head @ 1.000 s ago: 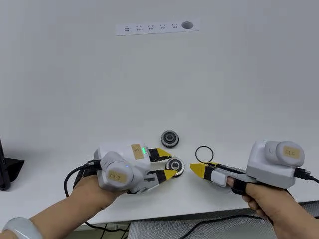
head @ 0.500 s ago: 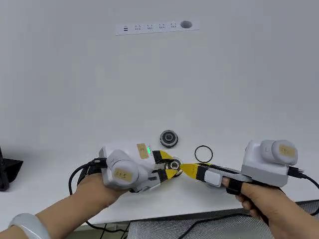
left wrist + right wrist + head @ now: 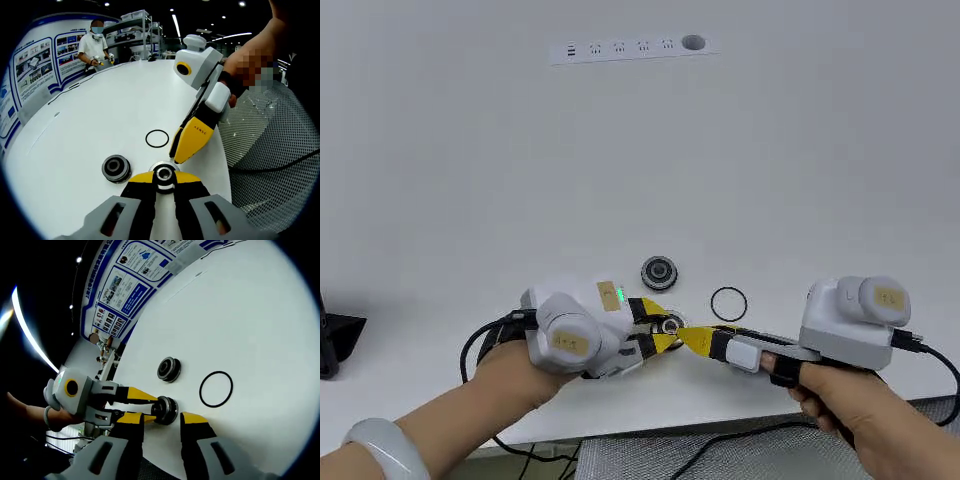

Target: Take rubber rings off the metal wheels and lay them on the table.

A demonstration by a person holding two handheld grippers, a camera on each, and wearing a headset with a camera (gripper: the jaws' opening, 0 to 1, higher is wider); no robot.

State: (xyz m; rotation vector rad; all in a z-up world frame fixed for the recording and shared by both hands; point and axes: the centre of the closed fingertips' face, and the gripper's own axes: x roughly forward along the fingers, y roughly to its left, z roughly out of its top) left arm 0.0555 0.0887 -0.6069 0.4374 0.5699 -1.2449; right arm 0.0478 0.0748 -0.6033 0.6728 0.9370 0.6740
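My left gripper (image 3: 658, 327) (image 3: 164, 176) is shut on a metal wheel (image 3: 669, 325) (image 3: 164, 175) with a black rubber ring, held near the table's front edge. My right gripper (image 3: 692, 340) (image 3: 162, 419) is open; its yellow jaws reach in from the right and stand on either side of that wheel (image 3: 166, 410). In the left gripper view the right gripper (image 3: 192, 140) has its tip just above the wheel. A second wheel (image 3: 659, 272) (image 3: 116, 168) (image 3: 168, 369) with its ring lies on the white table (image 3: 520, 200) behind. One loose black rubber ring (image 3: 728, 304) (image 3: 157, 138) (image 3: 216, 389) lies flat to the right.
A white power strip (image 3: 625, 46) lies at the table's far side. A black object (image 3: 335, 340) sits at the left edge, and a black cable (image 3: 480, 345) trails from my left hand. A person (image 3: 95, 47) stands far off.
My right gripper has moved left until its jaws reach the wheel. My left gripper's jaws, spread around the wheel a second ago, have shut on it.
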